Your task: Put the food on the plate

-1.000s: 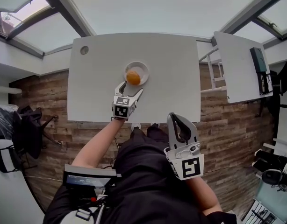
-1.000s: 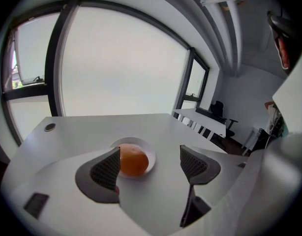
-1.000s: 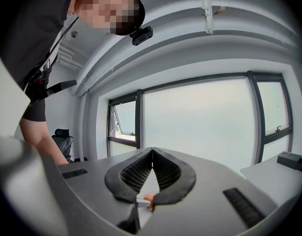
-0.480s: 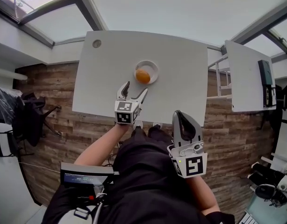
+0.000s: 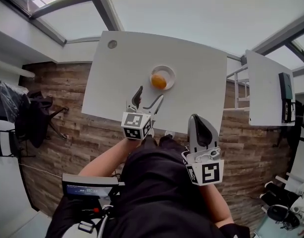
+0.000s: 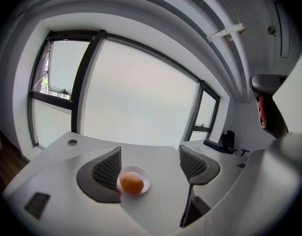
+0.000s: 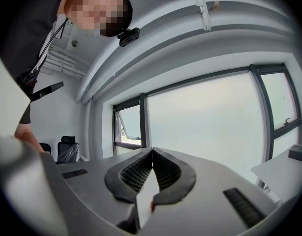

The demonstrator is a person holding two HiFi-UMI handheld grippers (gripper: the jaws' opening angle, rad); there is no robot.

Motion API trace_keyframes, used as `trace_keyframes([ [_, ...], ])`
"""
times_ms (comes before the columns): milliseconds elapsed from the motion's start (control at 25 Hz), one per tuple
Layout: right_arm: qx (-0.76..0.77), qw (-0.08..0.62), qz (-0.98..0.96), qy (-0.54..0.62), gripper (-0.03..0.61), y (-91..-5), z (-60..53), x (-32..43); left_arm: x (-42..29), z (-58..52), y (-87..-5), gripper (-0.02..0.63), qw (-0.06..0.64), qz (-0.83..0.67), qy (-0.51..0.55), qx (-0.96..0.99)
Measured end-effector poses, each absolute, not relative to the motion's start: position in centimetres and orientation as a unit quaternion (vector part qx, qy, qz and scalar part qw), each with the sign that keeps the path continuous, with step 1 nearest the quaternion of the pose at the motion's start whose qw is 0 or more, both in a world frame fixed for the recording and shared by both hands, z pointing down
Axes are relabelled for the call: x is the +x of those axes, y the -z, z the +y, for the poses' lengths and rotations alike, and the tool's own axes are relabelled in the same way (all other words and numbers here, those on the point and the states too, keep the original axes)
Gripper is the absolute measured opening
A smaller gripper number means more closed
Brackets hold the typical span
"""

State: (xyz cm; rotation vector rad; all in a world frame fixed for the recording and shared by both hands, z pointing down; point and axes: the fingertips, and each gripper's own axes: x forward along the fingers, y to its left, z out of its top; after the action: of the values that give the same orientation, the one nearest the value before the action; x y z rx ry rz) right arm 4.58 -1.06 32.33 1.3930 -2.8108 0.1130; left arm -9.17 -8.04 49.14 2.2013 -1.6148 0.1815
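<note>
While orange food (image 5: pixel 159 81) sits on plate (image 5: pixel 170 74) | left tongs (image 5: pixel 149 94) released, well apart | right tongs (image 5: pixel 198 118) clenched together

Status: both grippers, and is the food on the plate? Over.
Left hand-held gripper open, empty, short of the plate. Right hand-held gripper shut, held off the table. Orange food sits on the plate. No obstruction seen.

White table (image 5: pixel 201 93) carried one small white plate (image 5: pixel 171 74) near its middle; round grommet (image 5: pixel 112 44) sat at far-left corner.
</note>
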Motion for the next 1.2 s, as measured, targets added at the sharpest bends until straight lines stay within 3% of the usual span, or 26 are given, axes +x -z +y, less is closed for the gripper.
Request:
trace_keyframes([
  [400,0.425,-0.001,-0.905,-0.032,0.008,-31.8,-0.7,3.2,-7.7,-4.8,-43.9,0.379,0.175,-0.585,-0.023,0.791],
  [720,0.417,-0.009,-0.908,-0.037,0.008,-31.5,-0.4,2.6,-6.8,-1.9,-41.2,0.379,0.194,-0.583,0.023,0.788],
  [1040,0.414,-0.011,-0.91,-0.031,0.008,-31.2,-0.6,2.3,-7.2,-1.4,-39.2,0.377,0.15,-0.586,0.038,0.796],
  [1200,0.411,-0.008,-0.911,-0.031,0.008,-31.4,-0.6,2.0,-7.0,-1.1,-36.9,0.377,0.096,-0.595,0.041,0.797],
])
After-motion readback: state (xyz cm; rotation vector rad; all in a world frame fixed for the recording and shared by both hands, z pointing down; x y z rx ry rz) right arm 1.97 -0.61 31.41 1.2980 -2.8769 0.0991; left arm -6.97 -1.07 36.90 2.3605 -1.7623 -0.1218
